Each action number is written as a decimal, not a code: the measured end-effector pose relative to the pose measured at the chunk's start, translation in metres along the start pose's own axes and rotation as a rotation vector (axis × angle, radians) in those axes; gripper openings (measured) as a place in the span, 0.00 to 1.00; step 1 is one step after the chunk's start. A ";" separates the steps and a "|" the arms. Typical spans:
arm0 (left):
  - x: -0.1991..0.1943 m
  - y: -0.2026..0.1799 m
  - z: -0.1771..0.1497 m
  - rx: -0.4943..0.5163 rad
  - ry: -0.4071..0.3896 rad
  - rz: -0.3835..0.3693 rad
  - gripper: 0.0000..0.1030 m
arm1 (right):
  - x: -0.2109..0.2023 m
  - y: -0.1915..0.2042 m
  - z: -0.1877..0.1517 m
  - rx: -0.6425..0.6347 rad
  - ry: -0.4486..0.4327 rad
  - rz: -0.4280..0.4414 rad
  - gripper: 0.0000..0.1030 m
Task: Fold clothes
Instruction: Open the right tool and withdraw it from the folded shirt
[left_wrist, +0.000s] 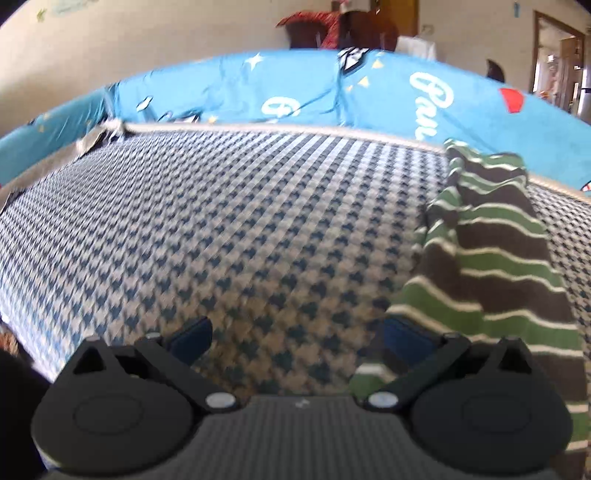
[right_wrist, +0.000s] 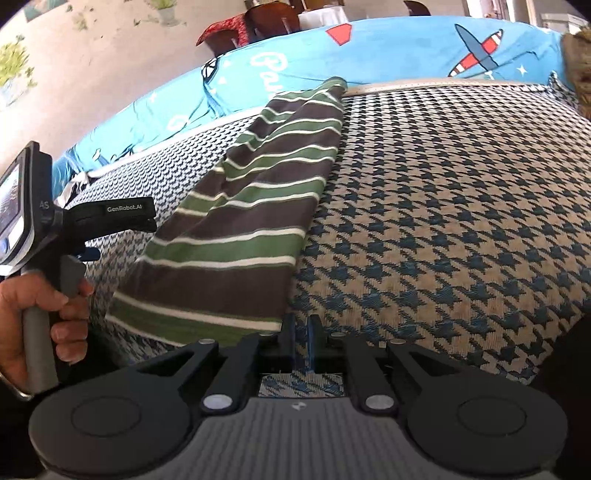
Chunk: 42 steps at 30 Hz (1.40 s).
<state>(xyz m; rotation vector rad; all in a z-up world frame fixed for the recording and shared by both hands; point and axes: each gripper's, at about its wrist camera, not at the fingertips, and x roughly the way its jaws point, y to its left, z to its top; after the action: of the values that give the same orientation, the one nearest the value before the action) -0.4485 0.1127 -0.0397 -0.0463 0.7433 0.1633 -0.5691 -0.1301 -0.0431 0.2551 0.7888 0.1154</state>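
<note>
Garment: striped top (right_wrist: 255, 218) lies lengthwise folded on the houndstooth mattress (right_wrist: 443, 206).
Right gripper (right_wrist: 301, 332): closed, empty, beside its near corner.
Left gripper (left_wrist: 295, 338): spread wide, holding nothing.
Risk: a one-layer pinch would undo the fold.

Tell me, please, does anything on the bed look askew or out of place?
Mostly the striped garment: it lies diagonally across the houndstooth cover, bunched into a narrow strip, its far end hanging over the cover's edge. Nothing looks spilled or damaged.
</note>
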 end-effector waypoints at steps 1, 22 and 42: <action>0.001 -0.003 0.002 0.004 -0.004 -0.006 1.00 | 0.000 0.000 0.000 0.000 0.000 0.001 0.09; 0.027 -0.018 0.001 -0.008 0.077 0.019 1.00 | 0.007 0.004 -0.003 -0.031 0.005 0.012 0.20; 0.015 -0.037 0.001 0.046 0.063 -0.015 1.00 | 0.019 -0.008 0.067 -0.169 0.011 0.083 0.27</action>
<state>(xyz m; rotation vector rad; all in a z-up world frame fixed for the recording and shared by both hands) -0.4308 0.0785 -0.0494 -0.0130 0.8091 0.1303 -0.5073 -0.1461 -0.0129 0.1266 0.7750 0.2605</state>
